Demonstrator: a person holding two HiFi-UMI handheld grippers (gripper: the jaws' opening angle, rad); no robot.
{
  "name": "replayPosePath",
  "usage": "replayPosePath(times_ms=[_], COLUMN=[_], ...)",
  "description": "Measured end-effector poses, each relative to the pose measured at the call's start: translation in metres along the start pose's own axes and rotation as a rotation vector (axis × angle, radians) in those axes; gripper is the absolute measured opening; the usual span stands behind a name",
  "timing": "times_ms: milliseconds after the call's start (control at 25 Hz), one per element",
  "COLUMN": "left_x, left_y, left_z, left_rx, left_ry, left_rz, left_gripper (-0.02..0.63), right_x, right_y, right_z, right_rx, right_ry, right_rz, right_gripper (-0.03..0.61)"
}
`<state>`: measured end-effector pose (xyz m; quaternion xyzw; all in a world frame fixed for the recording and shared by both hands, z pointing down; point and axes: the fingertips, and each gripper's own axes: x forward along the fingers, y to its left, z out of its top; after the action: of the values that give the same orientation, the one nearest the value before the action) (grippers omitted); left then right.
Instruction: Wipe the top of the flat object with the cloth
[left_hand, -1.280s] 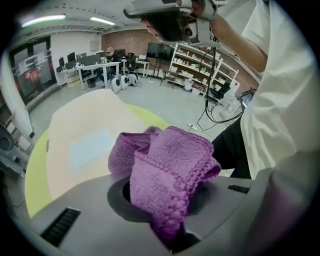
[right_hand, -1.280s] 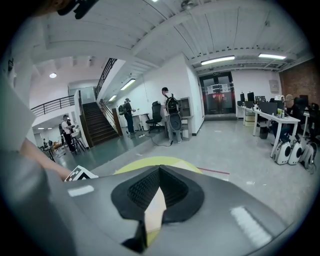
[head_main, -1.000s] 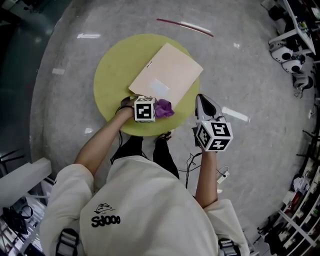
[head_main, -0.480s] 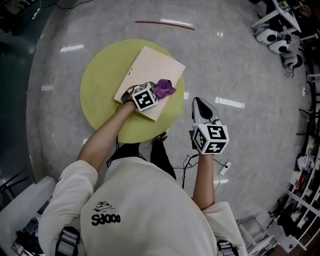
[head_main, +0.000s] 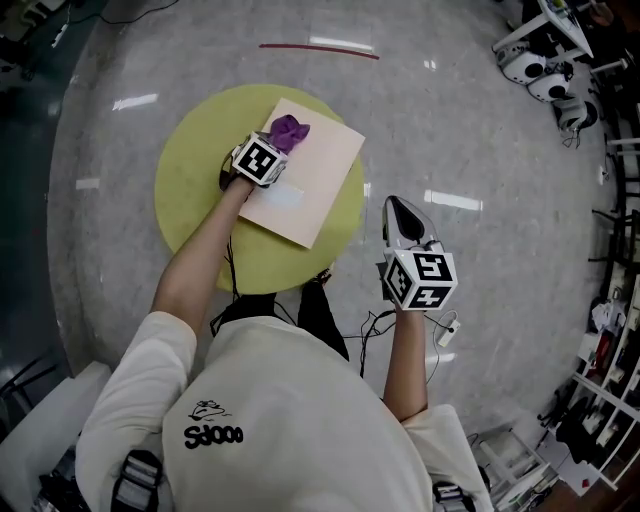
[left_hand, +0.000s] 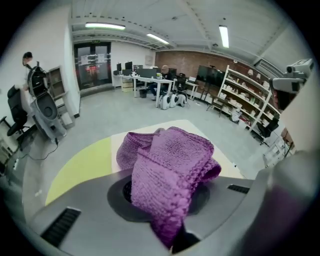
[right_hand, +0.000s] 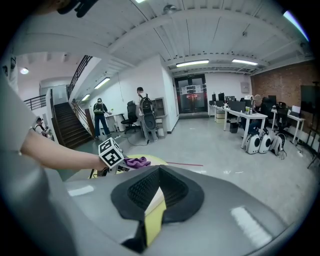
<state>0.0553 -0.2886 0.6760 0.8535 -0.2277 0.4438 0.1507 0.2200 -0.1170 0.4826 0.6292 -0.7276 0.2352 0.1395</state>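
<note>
The left gripper (head_main: 276, 143) pinches the purple knitted cloth (head_main: 290, 129) at the far corner of the beige board (head_main: 312, 195), whose length runs back toward the person, while the closed, empty right gripper (head_main: 404, 214) hangs beside the yellow table (head_main: 190, 205).

Cream short-sleeved shirt (head_main: 300, 400), black back print (head_main: 212, 437); grey left tool (head_main: 277, 142), right tool (head_main: 402, 208), marker cubes (head_main: 423, 277).

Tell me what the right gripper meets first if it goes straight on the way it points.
Probably nothing near: the right gripper points past the round yellow table's right edge, over grey floor toward the thin red line. Depth is unclear.
</note>
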Motion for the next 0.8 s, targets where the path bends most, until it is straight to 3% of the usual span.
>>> replayPosePath(times_ms=[200, 400, 640, 800], left_x=[-0.018, -0.071, -0.162, -0.229], left_y=[0.029, 0.049, 0.066, 0.065], left_z=[-0.013, 0.012, 0.042, 0.068], left_rx=[-0.093, -0.167, -0.170, -0.127], left_ry=[-0.057, -0.284, -0.498, -0.626], left_rz=[0.060, 0.106, 0.203, 0.275], left_gripper=[0.070, 0.071, 0.071, 0.071], right_x=[0.006, 0.017, 0.020, 0.012], right_y=[0.003, 0.004, 0.019, 0.032], right_z=[0.012, 0.052, 0.113, 0.153], right_rx=[-0.032, -0.082, -0.192, -0.231], right_ry=[-0.015, -0.076, -0.175, -0.260], right_rz=[0.012, 0.038, 0.069, 0.109], right_gripper=[0.009, 0.009, 0.009, 0.009])
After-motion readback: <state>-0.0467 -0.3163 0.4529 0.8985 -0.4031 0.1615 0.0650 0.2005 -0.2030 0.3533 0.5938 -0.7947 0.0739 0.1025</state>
